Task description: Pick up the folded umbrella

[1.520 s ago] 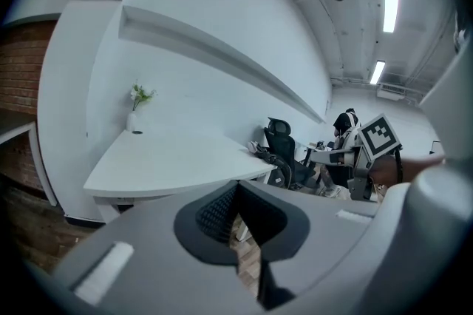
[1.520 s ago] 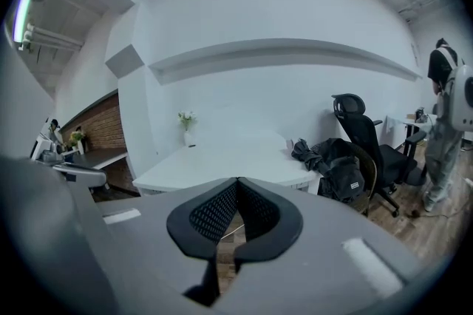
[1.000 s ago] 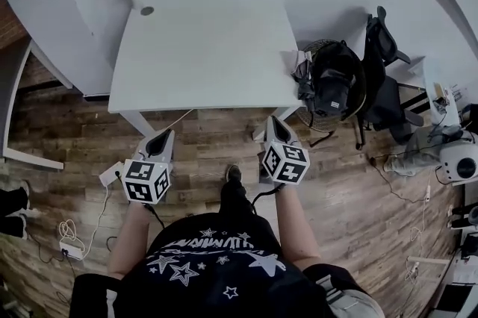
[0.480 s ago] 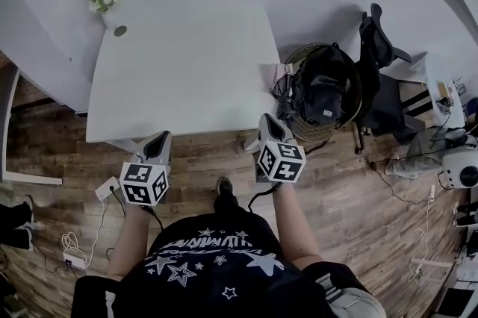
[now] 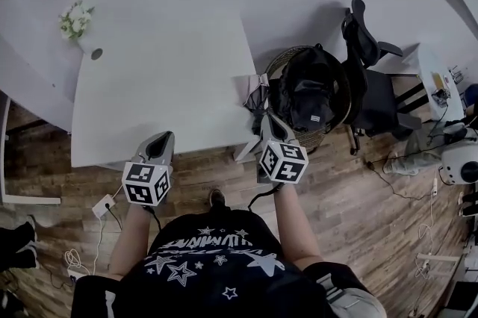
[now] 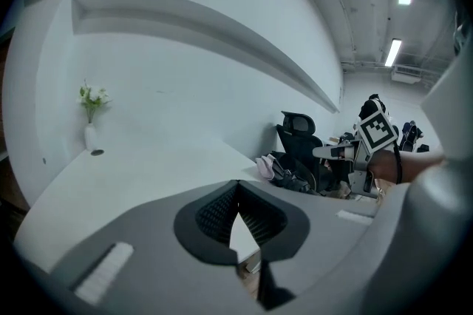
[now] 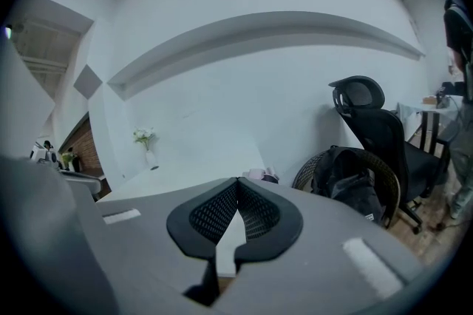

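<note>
Both grippers and the person carrying them have drifted sideways along the near edge of the table [image 5: 164, 70]. A second ago the table sat in the middle of the head view. Now it has slid to the left of the frame, with the vase of flowers [image 5: 76, 22] at the upper left.

The wicker basket [image 5: 278, 63] with the black backpack [image 5: 306, 96] in it has come towards the centre. The office chair [image 5: 370, 70] stands just right of them.

I take a small pink and dark bundle [image 5: 254, 91] on the table's right-hand corner for the folded umbrella, though it is too small to be sure. It was well off to the right before. It now lies just above the right gripper [image 5: 272, 126] in the head view. In the right gripper view it shows just beyond the jaw tips, left of the backpack.

The right gripper's jaws are pressed together with nothing between them. The left gripper [image 5: 159, 147], at the lower left over the table's near edge, is likewise closed and empty.

The approach looks nearly done, but no grasp has begun. Neither gripper touches the bundle. The right gripper is the nearer one, and its jaws would have to spread before it can close around the umbrella.
</note>
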A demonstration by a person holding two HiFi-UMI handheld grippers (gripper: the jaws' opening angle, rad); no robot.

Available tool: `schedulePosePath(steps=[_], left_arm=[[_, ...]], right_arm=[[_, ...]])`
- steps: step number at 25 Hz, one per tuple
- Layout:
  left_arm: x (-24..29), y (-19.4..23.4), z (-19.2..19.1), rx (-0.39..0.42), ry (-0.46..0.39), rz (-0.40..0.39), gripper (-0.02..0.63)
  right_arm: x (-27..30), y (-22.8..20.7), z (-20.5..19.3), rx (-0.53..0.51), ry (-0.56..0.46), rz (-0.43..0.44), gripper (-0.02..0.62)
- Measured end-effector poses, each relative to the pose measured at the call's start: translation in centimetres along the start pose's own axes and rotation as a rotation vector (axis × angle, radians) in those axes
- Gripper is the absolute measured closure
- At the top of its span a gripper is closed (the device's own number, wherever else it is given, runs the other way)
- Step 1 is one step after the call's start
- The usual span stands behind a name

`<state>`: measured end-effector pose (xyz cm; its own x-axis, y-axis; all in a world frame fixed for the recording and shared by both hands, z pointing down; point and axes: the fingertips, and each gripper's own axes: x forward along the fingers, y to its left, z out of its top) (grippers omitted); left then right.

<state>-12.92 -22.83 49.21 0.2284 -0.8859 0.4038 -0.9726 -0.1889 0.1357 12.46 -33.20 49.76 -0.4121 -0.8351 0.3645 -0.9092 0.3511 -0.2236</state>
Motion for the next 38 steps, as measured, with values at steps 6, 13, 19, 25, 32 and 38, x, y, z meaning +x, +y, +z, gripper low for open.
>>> schedulePosePath(steps=[6,13,19,25,32,38], left_arm=[[3.9,-2.4,0.9,0.004,0.01,-0.018,0.603],[5.9,-3.9,0.9,0.013,0.037,-0.049,0.603],[8.2,-4.6,1.2,0.023,0.055,-0.106,0.603],[11.1,-4.4,1.2,0.033,0.081,-0.164,0.603],[14.6,-3.1,1.9,0.026,0.106,-0.206,0.603],[17.2,-1.3,2.2,0.022,0.134,-0.233,0.603]], right_arm=[[0.9,-4.4,-0.1,0.017,0.045,-0.029,0.578],[2.4,-6.3,-2.2,0.04,0.174,-0.022,0.567],[3.7,-5.0,-4.2,0.025,0.297,0.035,0.43],[5.3,-4.5,-5.9,0.005,0.377,0.043,0.367],[8.2,-4.9,-7.1,-0.014,0.454,0.013,0.328],[10.7,-5.1,-8.9,-0.064,0.557,-0.019,0.288]])
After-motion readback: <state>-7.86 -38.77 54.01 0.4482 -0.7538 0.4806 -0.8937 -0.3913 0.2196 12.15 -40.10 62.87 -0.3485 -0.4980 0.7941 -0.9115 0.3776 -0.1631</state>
